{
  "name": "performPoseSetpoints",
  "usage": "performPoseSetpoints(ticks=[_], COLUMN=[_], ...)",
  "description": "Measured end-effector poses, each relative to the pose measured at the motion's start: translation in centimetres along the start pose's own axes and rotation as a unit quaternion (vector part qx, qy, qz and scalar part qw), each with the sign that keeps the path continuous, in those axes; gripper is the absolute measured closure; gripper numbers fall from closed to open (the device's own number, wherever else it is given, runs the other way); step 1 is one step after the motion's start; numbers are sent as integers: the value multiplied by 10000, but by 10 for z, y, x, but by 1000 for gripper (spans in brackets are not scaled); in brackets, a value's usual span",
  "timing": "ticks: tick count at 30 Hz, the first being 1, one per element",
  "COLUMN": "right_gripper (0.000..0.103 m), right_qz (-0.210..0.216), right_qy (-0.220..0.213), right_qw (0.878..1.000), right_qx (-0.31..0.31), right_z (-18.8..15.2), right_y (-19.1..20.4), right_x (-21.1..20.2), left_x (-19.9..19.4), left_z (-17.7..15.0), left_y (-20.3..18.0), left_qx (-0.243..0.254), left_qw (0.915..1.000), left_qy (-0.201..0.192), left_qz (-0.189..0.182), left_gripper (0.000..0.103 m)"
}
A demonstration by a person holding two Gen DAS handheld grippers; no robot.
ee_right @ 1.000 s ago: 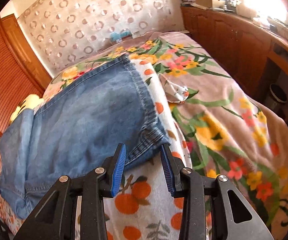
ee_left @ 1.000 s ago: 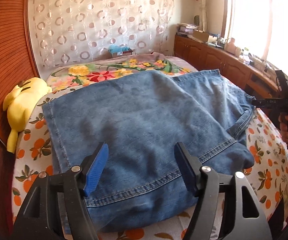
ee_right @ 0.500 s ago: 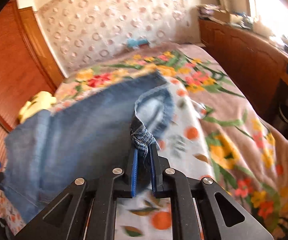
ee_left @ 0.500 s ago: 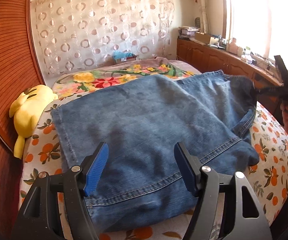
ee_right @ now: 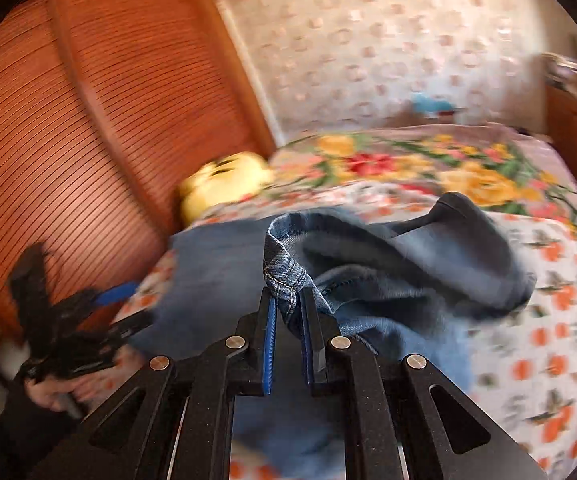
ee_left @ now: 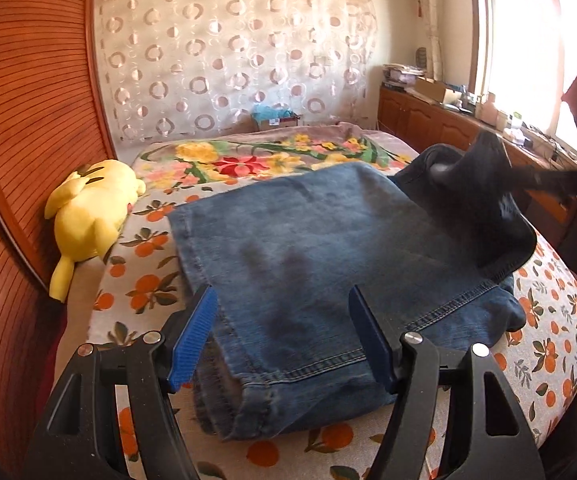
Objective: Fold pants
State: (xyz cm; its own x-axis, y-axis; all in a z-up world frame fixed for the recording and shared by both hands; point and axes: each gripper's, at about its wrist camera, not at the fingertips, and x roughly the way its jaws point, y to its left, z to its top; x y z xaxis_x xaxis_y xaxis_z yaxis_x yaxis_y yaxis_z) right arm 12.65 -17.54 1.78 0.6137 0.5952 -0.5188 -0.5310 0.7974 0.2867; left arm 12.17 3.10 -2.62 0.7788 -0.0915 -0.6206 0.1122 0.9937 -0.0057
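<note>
Sunlight from the window fell across the bed (ee_left: 548, 344), where the jeans (ee_left: 308, 264) lay already doubled on the orange-print cover. A second before, their right-hand end had rested flat with the right tongs (ee_right: 287, 312) parted around it; now those tongs were clamped on the bunched hem, and that end was raised off the bed and curling over the rest. I took this for the next fold getting under way. The left tongs (ee_left: 282, 336) hung apart above the near edge, gripping nothing. A yellow plush toy (ee_left: 92, 208) lay beside the headboard.
</note>
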Motion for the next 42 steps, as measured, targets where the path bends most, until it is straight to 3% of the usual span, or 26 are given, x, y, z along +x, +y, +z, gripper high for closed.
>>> performPoseSetpoints(ticks=[4,10,26,34,42], right_gripper=[92,88,76,76,69], right_qz=[472,317,-298,-808,-808], right_qy=[319,685,273,227,225], right_qw=[9981,9962,9977,9960,9963], right_qx=[-245,-445,-538,-309,-178], right_z=[-21,-44,-58,-55,-37], right_y=[32,33,30,-2,-19], right_x=[9,12,-65,-55,-23], left_x=[-6,-8,-12,-8,-5], left_z=[-3,-7,1,3,6], left_y=[1,-6,-45,-63,-80], left_qx=[-83,-49,173,176,231], left_qw=[10000,9999,9982,9963,9944], left_qy=[-44,-13,-67,28,67], left_qz=[-13,-119,-562,-838,-1029], left_gripper=[34,34,34,34,34])
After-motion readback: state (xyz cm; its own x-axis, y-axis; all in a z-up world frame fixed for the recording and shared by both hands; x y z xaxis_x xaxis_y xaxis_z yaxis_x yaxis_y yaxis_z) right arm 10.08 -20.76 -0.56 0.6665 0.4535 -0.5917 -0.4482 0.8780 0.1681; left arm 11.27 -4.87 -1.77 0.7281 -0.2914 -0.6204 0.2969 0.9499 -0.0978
